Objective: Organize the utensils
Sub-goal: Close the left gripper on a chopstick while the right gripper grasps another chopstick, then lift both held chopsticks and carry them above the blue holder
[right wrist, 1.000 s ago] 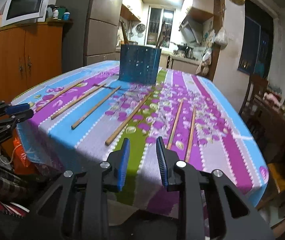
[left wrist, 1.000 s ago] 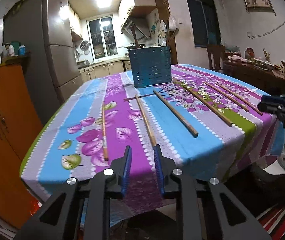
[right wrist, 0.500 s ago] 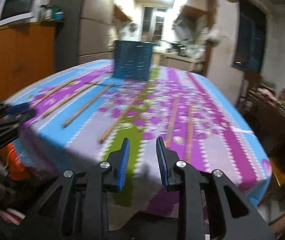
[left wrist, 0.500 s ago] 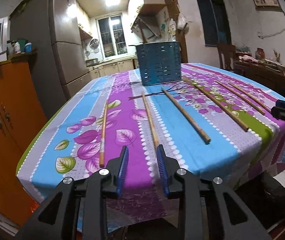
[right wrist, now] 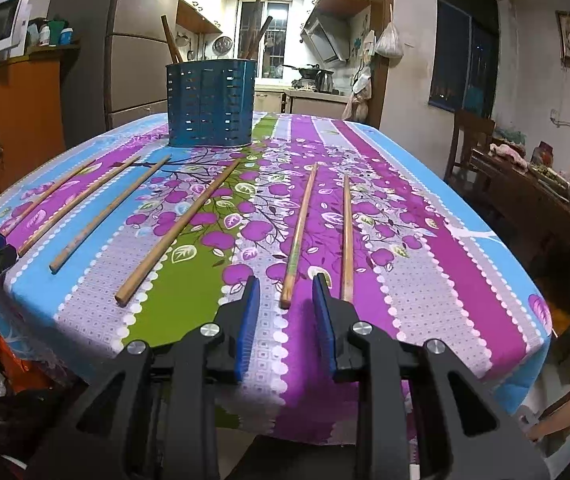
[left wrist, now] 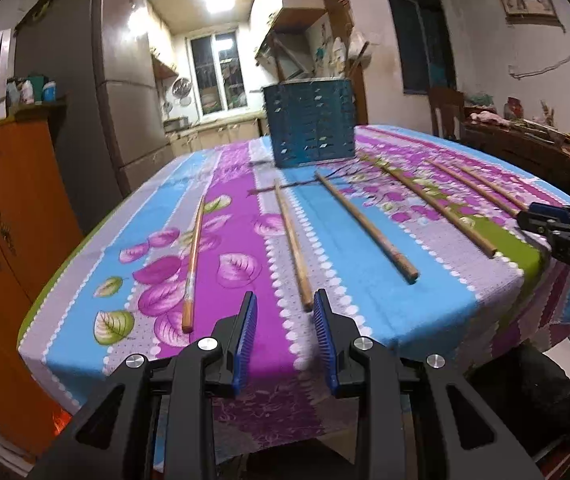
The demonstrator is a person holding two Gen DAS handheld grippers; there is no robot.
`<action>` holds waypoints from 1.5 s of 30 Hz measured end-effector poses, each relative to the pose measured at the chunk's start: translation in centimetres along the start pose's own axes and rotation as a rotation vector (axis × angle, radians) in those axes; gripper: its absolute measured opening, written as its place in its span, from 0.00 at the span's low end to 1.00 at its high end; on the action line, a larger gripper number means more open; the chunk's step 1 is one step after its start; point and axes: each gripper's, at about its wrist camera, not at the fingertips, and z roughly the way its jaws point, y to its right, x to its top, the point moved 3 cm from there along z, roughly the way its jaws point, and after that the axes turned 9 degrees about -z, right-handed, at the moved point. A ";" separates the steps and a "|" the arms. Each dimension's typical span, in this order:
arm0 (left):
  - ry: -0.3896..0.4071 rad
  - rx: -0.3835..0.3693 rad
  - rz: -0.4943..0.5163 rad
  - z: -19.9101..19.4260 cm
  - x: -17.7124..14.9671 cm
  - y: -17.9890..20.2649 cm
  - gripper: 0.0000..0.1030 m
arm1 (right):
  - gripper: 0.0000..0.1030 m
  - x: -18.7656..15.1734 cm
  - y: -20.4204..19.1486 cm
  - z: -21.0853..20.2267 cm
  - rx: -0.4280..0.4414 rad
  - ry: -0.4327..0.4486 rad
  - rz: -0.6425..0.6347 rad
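Just ahead of parted jaws, chopstick (right wrist: 297, 236) tip

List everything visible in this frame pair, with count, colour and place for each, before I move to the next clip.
Long wooden chopsticks: six, tan to orange, lying loose in a row across the table.
Perforated blue metal utensil holder: one, upright at the table's far end, with a few wooden sticks standing in it.
Floral striped tablecloth: one, purple, blue and green, covering the table.
Orange wooden cabinet: one, left of the table.
Grey refrigerator: one, beyond the cabinet.
Left gripper: black with blue pads, jaws open, at the near table edge.
Right gripper: same colours, jaws open, near table edge.
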 end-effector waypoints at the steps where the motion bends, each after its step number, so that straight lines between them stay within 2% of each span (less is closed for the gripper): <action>1: 0.003 -0.011 0.005 -0.1 0.0 0.1 0.30 | 0.25 0.0 0.0 0.0 -0.001 0.001 -0.001; 4: -0.006 -0.024 0.004 0.4 -0.1 0.3 0.30 | 0.25 0.0 -0.1 0.2 -0.004 0.007 0.006; 10: 0.008 0.002 0.018 1.5 0.0 0.8 0.30 | 0.25 0.0 0.3 0.6 -0.009 0.020 0.030; 13: 0.024 0.000 -0.003 1.8 0.0 0.8 0.30 | 0.15 0.0 0.4 0.7 0.015 0.029 0.058; 17: 0.043 -0.005 -0.036 1.7 -0.2 0.5 0.28 | 0.12 -0.1 0.4 0.7 0.024 0.040 0.081; 19: 0.058 -0.015 -0.046 1.6 -0.4 0.6 0.25 | 0.06 -0.1 0.4 0.7 0.020 0.042 0.095; 24: 0.084 -0.037 -0.041 1.5 -0.7 1.0 0.15 | 0.05 -0.2 0.6 0.7 0.025 0.045 0.123; 31: 0.087 -0.063 -0.046 1.4 -0.7 0.9 0.09 | 0.05 -0.1 0.6 0.6 0.036 0.043 0.140; 40: 0.075 -0.032 -0.035 1.0 -0.5 0.6 0.07 | 0.05 0.0 0.9 0.2 0.058 0.043 0.176; 45: 0.104 -0.019 -0.052 -0.5 0.8 -0.1 0.07 | 0.05 0.5 1.6 -1.1 0.052 0.076 0.179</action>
